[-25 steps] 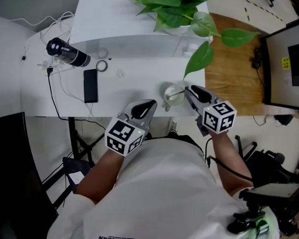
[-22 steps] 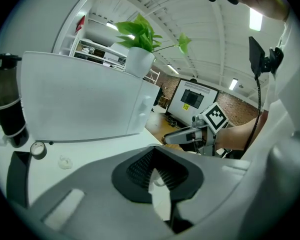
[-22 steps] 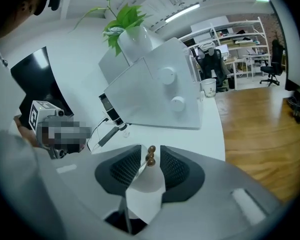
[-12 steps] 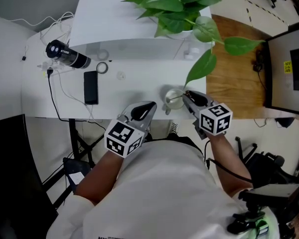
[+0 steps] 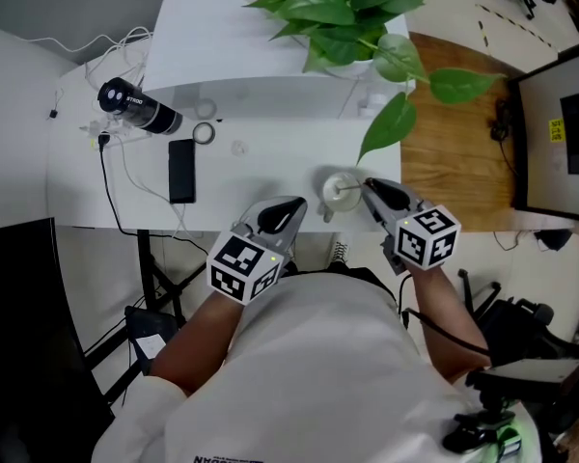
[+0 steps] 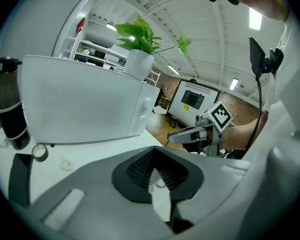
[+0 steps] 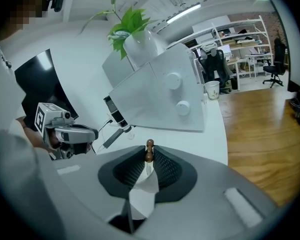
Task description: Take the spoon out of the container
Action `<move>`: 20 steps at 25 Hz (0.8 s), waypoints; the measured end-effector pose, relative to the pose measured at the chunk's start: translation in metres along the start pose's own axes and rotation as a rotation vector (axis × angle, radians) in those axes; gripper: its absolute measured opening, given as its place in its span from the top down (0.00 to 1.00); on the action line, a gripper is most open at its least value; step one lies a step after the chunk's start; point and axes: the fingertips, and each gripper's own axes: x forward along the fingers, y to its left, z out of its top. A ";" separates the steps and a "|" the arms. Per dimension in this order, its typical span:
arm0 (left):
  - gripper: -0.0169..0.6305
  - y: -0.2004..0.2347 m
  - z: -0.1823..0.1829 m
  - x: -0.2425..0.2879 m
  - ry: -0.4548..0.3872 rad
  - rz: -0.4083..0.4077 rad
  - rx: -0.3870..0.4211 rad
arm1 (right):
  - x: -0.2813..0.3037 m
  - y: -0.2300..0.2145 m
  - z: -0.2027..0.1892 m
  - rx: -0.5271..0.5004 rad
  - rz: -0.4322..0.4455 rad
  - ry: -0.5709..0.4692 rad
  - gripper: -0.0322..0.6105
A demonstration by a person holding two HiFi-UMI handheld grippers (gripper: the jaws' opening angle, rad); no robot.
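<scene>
Two jaws of the right gripper [image 5: 366,182] clamp the spoon [image 7: 149,151] handle; its bowl appears to sit inside the container [image 5: 338,190]. Lift vertically, clearing the rim. Left gripper [image 5: 293,204]: clenched, empty.

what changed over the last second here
The right tongs moved in to the small clear container and now grip the brown-tipped metal spoon by its handle. The left tongs, shut and empty, and the black phone stayed put.
</scene>
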 end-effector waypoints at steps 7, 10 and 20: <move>0.97 -0.011 0.015 -0.009 -0.050 -0.012 0.012 | -0.043 0.019 0.032 0.001 0.033 -0.119 0.86; 0.97 -0.018 0.026 -0.019 -0.084 -0.016 0.015 | -0.065 0.029 0.048 0.002 0.039 -0.181 0.86; 0.97 -0.043 0.040 -0.031 -0.131 -0.032 0.072 | -0.116 0.068 0.067 -0.026 0.058 -0.267 0.86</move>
